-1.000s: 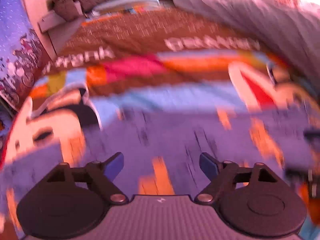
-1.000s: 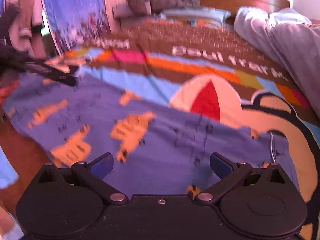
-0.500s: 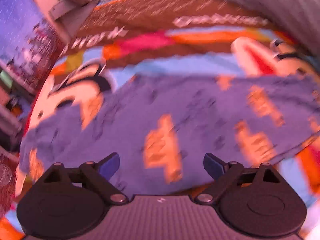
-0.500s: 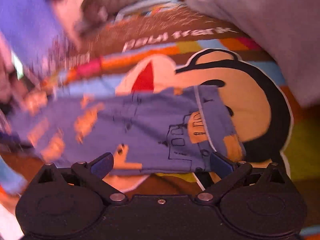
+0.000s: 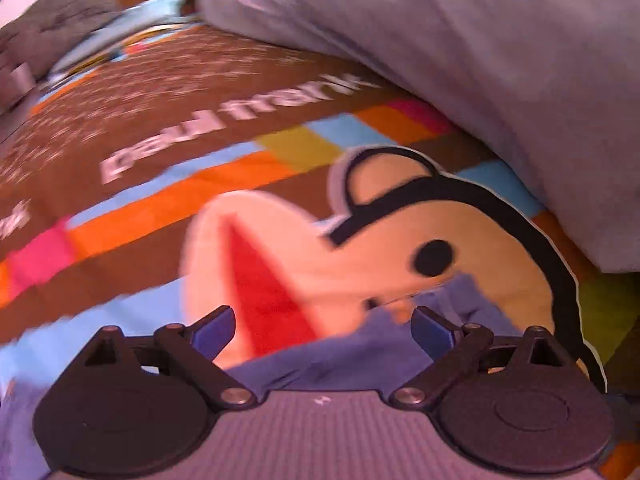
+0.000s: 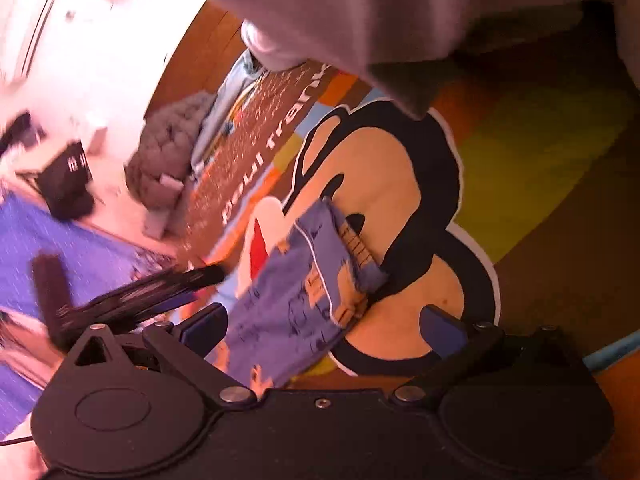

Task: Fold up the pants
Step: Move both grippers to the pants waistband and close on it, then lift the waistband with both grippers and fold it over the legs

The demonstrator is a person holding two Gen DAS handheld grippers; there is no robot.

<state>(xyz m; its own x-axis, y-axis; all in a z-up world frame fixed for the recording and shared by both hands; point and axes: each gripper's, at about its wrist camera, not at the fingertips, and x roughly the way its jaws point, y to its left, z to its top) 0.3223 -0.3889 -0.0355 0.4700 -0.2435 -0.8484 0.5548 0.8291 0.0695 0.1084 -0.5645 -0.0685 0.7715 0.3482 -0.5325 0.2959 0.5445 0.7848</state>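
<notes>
While my left gripper (image 5: 322, 330) widens empty and my right gripper (image 6: 324, 330) gapes, the pants (image 6: 296, 300) lie just beneath both.

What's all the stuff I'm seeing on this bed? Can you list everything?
pants: one, blue with orange patches, flat on the bedspread.
bedspread: one, brown with coloured stripes and a cartoon monkey face.
grey bedding: one heap, far side.
knitted cushion: one, grey-brown, by the headboard.
headboard: one, wooden.
left gripper: black, blue pads, jaws opening, nothing between them.
right gripper: black, blue pads, open above the pants.
</notes>
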